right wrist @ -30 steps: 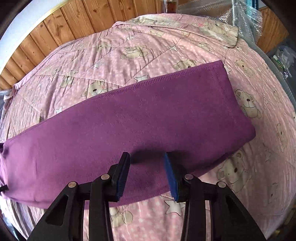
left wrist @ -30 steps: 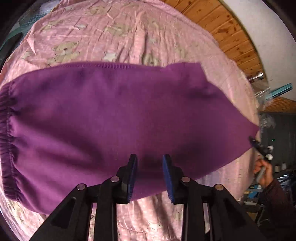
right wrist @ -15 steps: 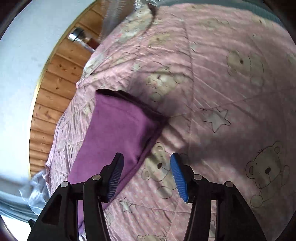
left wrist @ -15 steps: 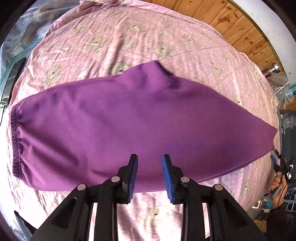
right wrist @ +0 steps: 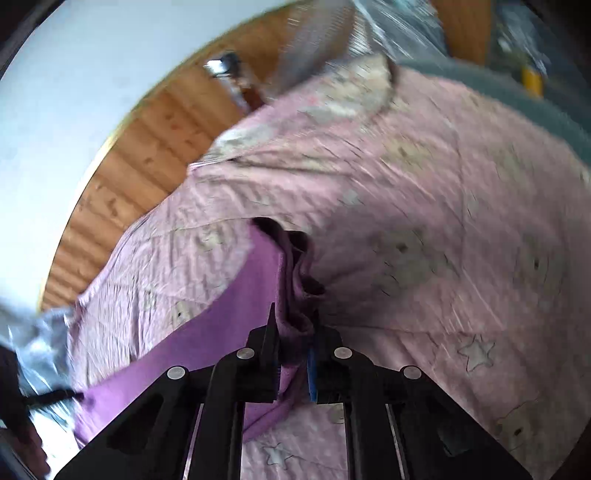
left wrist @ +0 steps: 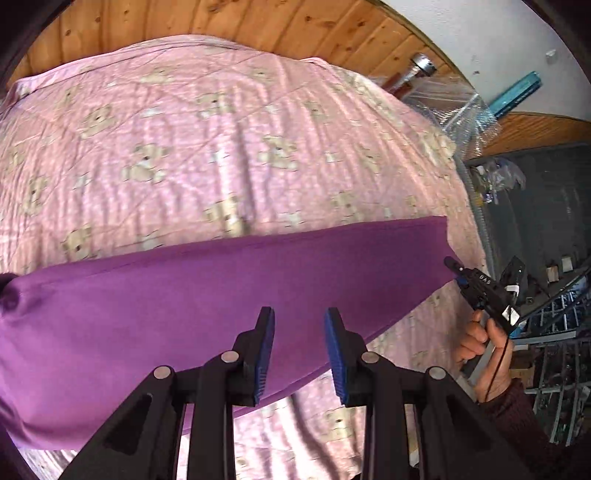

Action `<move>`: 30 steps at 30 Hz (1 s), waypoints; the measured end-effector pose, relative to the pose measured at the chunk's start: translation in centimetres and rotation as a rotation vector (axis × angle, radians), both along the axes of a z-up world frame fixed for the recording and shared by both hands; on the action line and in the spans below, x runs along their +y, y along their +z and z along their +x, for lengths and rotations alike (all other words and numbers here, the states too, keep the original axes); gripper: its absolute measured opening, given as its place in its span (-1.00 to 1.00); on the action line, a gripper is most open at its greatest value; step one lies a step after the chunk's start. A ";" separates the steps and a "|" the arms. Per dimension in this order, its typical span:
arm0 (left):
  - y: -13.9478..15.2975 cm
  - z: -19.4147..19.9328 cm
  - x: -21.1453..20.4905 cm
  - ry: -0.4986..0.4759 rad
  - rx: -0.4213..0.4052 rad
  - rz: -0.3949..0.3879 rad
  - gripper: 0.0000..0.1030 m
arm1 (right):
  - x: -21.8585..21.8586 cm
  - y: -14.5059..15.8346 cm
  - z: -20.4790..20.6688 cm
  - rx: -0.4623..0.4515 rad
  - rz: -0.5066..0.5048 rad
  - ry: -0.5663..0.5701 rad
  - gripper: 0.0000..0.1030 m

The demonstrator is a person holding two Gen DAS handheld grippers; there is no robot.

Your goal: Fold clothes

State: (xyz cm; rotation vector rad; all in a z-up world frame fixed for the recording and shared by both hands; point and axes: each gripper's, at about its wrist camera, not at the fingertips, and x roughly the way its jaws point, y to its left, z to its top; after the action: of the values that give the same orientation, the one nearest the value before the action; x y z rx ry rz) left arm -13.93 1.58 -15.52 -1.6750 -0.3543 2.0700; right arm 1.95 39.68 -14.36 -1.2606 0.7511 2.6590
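Note:
A purple garment [left wrist: 207, 306] lies stretched left to right across a pink teddy-bear quilt [left wrist: 229, 147]. My left gripper [left wrist: 299, 325] hovers open over the garment's near edge, with nothing between its blue pads. In the left wrist view, a hand holds my right gripper [left wrist: 452, 264] at the garment's right end. In the blurred right wrist view, that right gripper [right wrist: 295, 325] is shut on the bunched end of the purple garment [right wrist: 295, 273], and cloth bulges up between the fingers. The rest of the cloth trails away to the lower left.
A wooden panelled wall [left wrist: 236, 22] runs behind the bed. Bubble wrap [left wrist: 461, 107] and a metal knob [left wrist: 423, 64] sit at the far right corner. Dark shelving and clutter [left wrist: 546, 258] stand past the bed's right edge. A grey border [right wrist: 517, 96] rims the quilt.
My right gripper swung to the garment's end and shut on it, having been open half a second ago. The left gripper stayed open and its view tilted up toward the wall.

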 end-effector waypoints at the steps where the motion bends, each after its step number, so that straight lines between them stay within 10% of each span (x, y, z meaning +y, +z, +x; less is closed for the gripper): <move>1: 0.3 -0.3 0.6 0.003 0.005 0.043 -0.42 | -2.9 1.8 0.4 0.035 0.074 0.083 -0.81; 4: -0.4 -1.2 1.2 0.055 -0.016 0.175 -0.39 | -12.5 3.5 1.5 0.071 0.278 0.335 -0.81; 8: -3.6 -1.9 1.2 0.150 -0.079 0.300 -0.03 | -22.3 -2.4 2.1 -0.001 0.519 0.574 -0.81; 15: -9.5 -2.2 4.0 0.142 -0.159 0.256 -0.01 | -24.7 -6.5 1.2 -0.061 0.649 0.682 -0.76; 19: -9.2 -2.7 6.5 0.075 -0.084 0.164 -0.01 | -24.1 -6.9 1.6 -0.047 0.617 0.786 -0.44; 23: -10.3 -3.6 7.5 0.044 -0.066 -0.036 -0.01 | -17.7 -2.2 0.9 -0.003 0.307 0.656 -0.41; 30: -11.1 -4.3 7.0 0.068 -0.008 -0.027 -0.02 | -11.9 -6.9 -3.5 -0.137 0.188 0.459 -0.42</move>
State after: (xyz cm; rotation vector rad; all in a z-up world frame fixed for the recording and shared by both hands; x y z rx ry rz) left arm -18.20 8.55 -26.58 -1.7092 -0.3927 2.1269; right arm -1.52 27.81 -21.26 -1.7083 0.1994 2.8483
